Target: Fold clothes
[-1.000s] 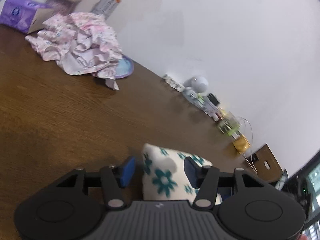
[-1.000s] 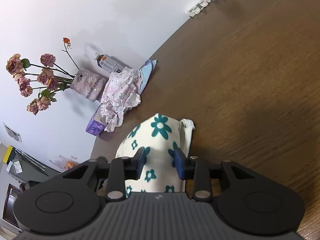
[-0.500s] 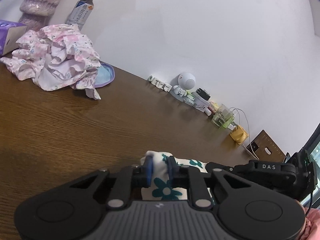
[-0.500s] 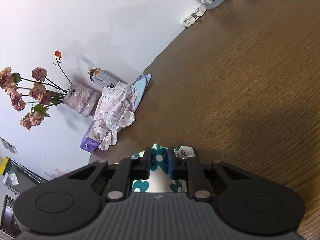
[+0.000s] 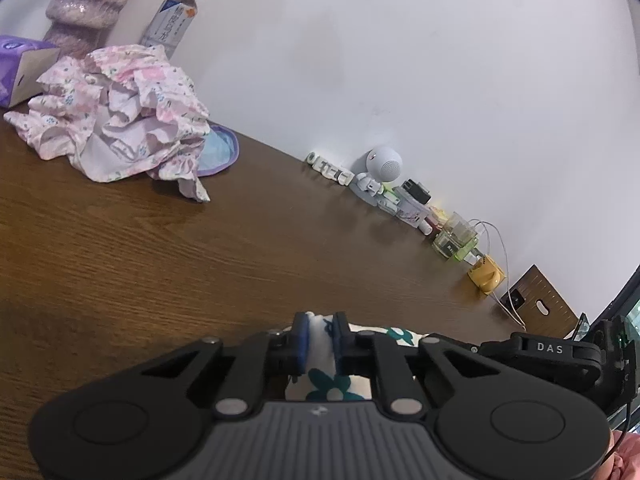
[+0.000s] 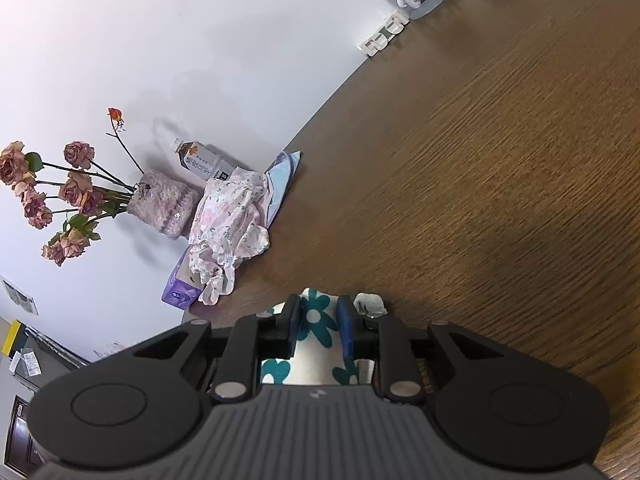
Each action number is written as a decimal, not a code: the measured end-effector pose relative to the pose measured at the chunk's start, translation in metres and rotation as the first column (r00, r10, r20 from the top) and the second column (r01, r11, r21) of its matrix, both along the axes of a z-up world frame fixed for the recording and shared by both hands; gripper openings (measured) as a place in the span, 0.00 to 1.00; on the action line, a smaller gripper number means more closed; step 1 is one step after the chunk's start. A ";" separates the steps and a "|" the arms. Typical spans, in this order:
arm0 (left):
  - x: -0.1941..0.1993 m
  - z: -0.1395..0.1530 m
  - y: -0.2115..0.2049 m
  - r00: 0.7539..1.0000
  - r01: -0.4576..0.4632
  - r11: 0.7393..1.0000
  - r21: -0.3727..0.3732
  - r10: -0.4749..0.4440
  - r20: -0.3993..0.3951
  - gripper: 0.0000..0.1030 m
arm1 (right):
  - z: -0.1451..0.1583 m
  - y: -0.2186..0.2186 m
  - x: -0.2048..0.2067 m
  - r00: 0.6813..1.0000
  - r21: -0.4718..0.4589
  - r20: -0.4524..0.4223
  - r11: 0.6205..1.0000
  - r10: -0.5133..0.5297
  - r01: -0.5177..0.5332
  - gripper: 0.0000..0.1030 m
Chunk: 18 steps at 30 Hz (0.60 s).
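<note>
- Left wrist view: the left gripper has its blue-padded jaws drawn narrow onto a fold of the white cloth with teal flowers, which bunches up between the fingers and spreads right along the near edge of the desk.
- The right gripper, black and marked DAS, shows at the right of this view beside the same cloth; its jaws cannot be made out from here.
- The desk is dark brown wood with a clear grain, and its far edge meets a plain white wall.
- Toward the far left corner lies a crumpled pink floral garment, partly over a blue round-edged cloth, with a purple tissue box and a plastic bottle behind it.
- Along the far edge stand small white letter blocks, a white round-headed robot figure, a clear glass jar and a yellow object.
- Right wrist view: the right gripper is clamped narrowly on the flowered cloth, at the near edge of the desk.
- Farther off, against the wall, a knitted pink vase holds dried roses, next to the bottle, the pink garment and the tissue box.
- The robot figure and letter blocks sit at the far right corner.
</note>
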<state>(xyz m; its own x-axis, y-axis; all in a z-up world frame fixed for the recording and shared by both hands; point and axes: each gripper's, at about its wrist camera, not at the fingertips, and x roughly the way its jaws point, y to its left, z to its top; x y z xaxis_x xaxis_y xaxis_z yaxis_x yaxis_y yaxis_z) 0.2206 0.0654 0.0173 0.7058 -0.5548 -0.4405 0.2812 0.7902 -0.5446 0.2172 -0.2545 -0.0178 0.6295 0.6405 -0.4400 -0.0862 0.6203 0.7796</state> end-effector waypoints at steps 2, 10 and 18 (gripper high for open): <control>-0.002 0.000 0.003 1.000 -0.008 1.000 -0.027 0.008 -0.001 0.18 | 0.001 -0.001 -0.003 1.000 0.004 0.005 1.000 0.003 -0.003 0.18; -0.024 0.001 0.016 0.996 -0.023 0.995 -0.099 0.015 -0.083 0.53 | 0.010 -0.003 -0.022 0.999 0.001 0.030 1.000 0.030 -0.030 0.33; -0.030 -0.006 0.005 0.997 -0.015 0.999 -0.044 0.012 -0.070 0.28 | 0.003 0.003 -0.029 0.999 -0.031 -0.011 0.999 0.031 -0.032 0.17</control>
<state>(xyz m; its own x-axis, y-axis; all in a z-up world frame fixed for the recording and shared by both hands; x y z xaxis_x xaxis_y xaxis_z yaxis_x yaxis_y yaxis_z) 0.1903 0.0702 0.0118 0.6817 -0.5657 -0.4640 0.2312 0.7683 -0.5969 0.1881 -0.2519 -0.0147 0.6044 0.6460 -0.4663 -0.0981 0.6412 0.7611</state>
